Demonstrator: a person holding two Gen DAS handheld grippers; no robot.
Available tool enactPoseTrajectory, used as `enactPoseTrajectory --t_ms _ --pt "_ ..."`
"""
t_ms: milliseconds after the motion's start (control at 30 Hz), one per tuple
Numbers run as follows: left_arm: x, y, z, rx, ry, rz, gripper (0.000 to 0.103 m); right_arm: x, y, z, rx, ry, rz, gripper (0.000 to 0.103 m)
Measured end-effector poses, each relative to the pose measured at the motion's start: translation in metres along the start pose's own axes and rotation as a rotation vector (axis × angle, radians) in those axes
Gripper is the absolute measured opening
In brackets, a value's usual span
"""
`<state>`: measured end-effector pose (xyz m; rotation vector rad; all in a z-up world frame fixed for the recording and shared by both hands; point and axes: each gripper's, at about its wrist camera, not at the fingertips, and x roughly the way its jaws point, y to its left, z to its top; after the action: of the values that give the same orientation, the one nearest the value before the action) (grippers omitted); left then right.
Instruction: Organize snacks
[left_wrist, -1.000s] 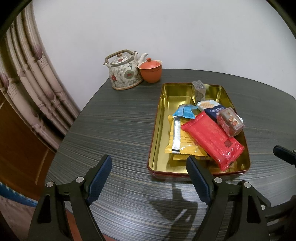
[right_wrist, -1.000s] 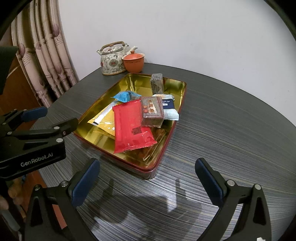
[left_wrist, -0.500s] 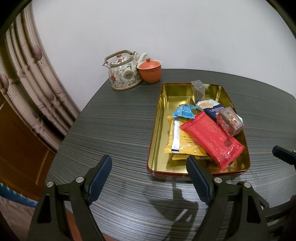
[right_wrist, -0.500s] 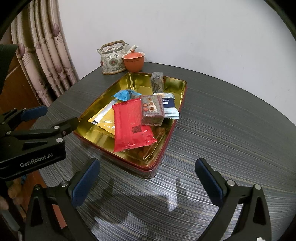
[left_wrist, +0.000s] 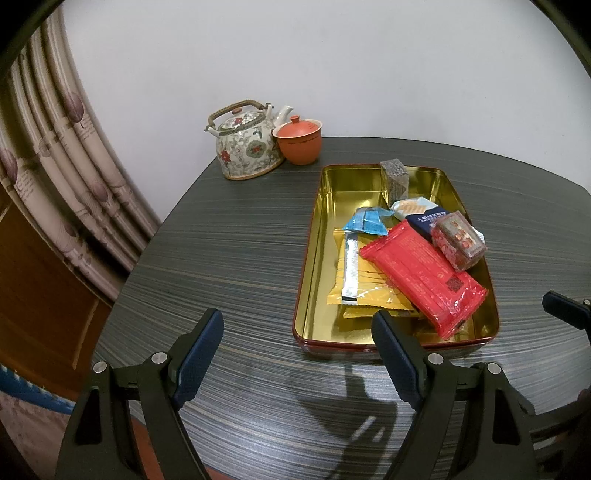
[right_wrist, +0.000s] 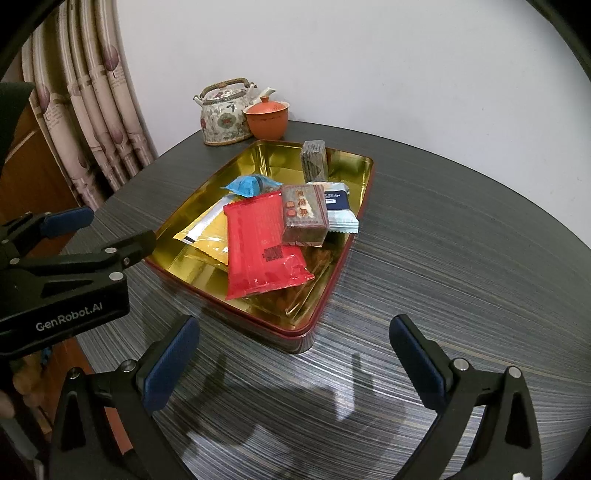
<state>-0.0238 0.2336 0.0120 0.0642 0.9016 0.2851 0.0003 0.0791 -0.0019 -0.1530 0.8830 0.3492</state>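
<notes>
At twelve o'clock beyond both spread, empty jaws, the gold tray sits on the striped table, untouched. Its snacks lie heaped, a red packet topmost. Left gripper and right gripper hover near its front rim.

A dark grey table with a fine striped grain and a rounded edge carries three things. A rectangular gold-lined tin tray with a red outer wall rests near the middle. At eleven o'clock from the tray stands a floral ceramic teapot with a woven handle, and touching its right side sits an orange clay lidded cup.
</notes>
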Motion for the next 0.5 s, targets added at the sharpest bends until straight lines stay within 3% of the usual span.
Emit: enactPoseTrajectory --t_ms 500 --pt "-0.0018 0.0003 -0.0003 0.014 -0.015 0.001 0.082 0.0016 0.0004 -0.0027 0.001 0.000 0.003 0.102"
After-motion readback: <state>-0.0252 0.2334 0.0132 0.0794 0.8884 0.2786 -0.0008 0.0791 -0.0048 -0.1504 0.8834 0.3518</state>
